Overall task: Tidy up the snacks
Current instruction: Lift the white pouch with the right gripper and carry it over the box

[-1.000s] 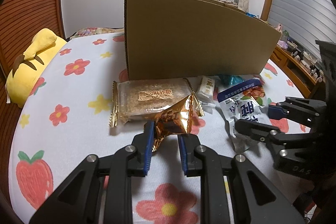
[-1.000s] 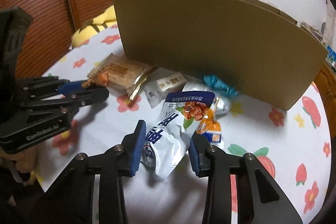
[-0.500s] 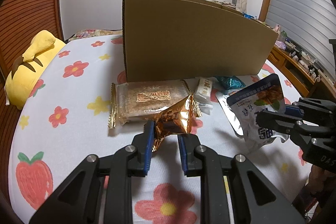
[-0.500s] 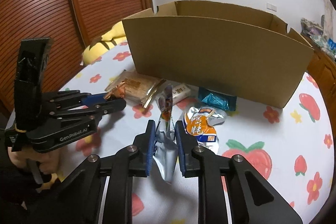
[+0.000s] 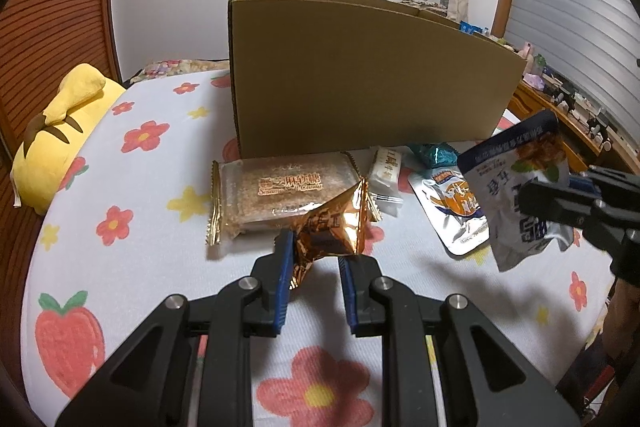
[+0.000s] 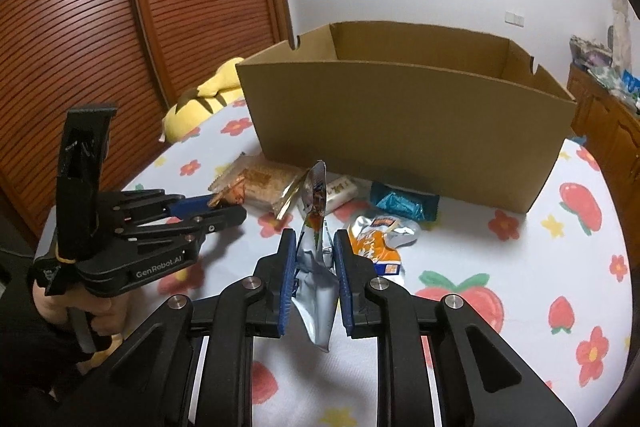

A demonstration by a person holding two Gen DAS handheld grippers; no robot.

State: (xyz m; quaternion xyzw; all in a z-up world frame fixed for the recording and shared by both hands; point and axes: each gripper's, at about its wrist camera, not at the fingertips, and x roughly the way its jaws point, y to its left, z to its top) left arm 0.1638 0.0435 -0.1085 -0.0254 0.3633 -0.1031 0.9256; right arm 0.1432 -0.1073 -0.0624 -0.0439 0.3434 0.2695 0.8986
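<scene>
Foil is what I have in both claws, thin and crinkly, so I judge these packets light, soft and a little slippery. My left claw (image 5: 313, 253) is clamped on the copper-gold packet (image 5: 334, 227) by one puckered corner, the rest of it fanning out ahead of the fingertips, low over the flowered bedcover (image 5: 132, 195). My right claw (image 6: 314, 259) is closed on the blue-and-silver pouch (image 6: 314, 267) near its middle, edge-on between the pads, its top standing up ahead and its tail drooping below. A pouch like this should sag and swing, so I would grip on the flat sealed seam, not the puffed belly, and squeeze gently; the contents may crush.

Ahead of both claws stands one open cardboard box (image 6: 400, 123), its floor hidden from here. Counting what lies loose between the claws and the box: one sesame candy bar (image 5: 288, 195) in clear wrap, one small white packet (image 5: 388, 173), one teal packet (image 6: 402, 207), one orange-and-silver pouch (image 6: 378, 245). That makes four lying, two held, six snacks in all. Left of the box lies one yellow plush toy (image 5: 60, 139).
</scene>
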